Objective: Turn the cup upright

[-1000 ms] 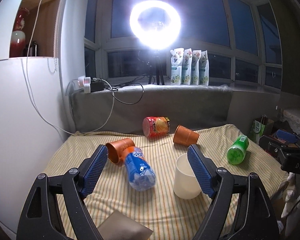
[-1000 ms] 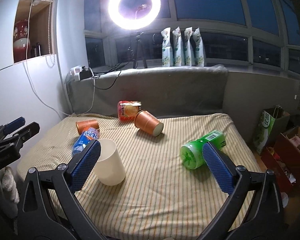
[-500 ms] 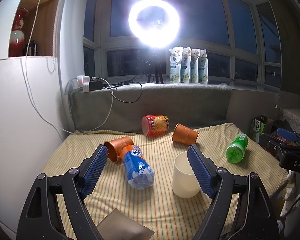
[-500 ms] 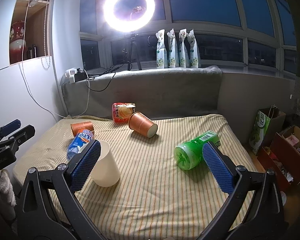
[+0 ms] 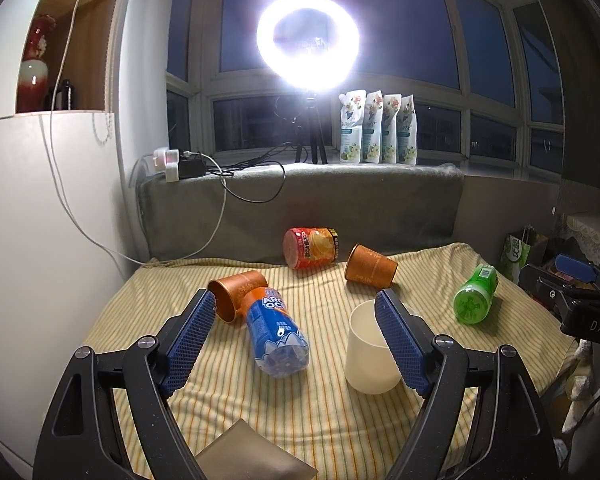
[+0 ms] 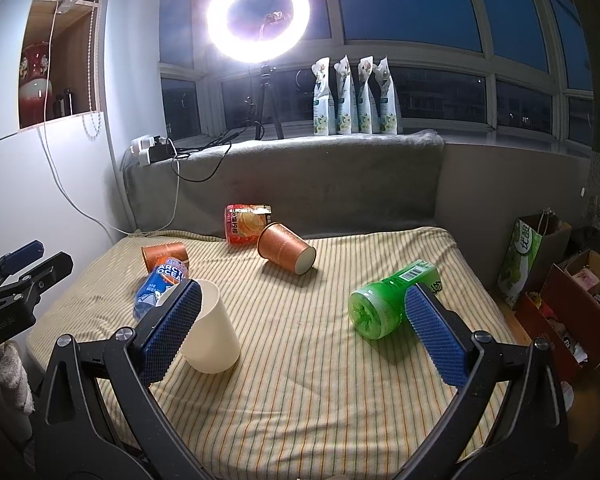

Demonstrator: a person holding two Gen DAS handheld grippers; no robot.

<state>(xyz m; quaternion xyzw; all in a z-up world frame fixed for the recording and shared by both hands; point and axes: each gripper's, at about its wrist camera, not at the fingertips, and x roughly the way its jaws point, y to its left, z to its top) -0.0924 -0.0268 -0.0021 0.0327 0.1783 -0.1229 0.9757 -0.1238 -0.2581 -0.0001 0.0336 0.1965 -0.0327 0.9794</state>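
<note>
Cups of two kinds are spread on the striped cloth (image 6: 300, 380), and which one is meant is not settled by the task sentence. At the far left an orange cup (image 5: 236, 294) lies on its side, mouth toward the near left, with a blue bottle (image 5: 276, 336) touching it, so a grip there would be crowded. Near the middle a cream cup (image 5: 370, 350) stands with its mouth up; it is judged already upright. Its right side is covered by a pad in the left wrist view and its left side in the right wrist view. Farther back a second orange cup (image 6: 286, 248) lies tipped, just beside a red can (image 6: 246, 224); this one looks the likelier candidate, since open cloth lies around it. At the right a green bottle (image 6: 388, 300) lies on its side, partly hidden behind a pad.

The left gripper (image 5: 296, 340) is held spread wide with nothing between its pads; the right gripper (image 6: 300, 334) is likewise wide apart and empty. Both are held above the near edge, apparently to keep every object in sight. A grey object (image 5: 252, 454) at the bottom edge is cut off and cannot be identified.
</note>
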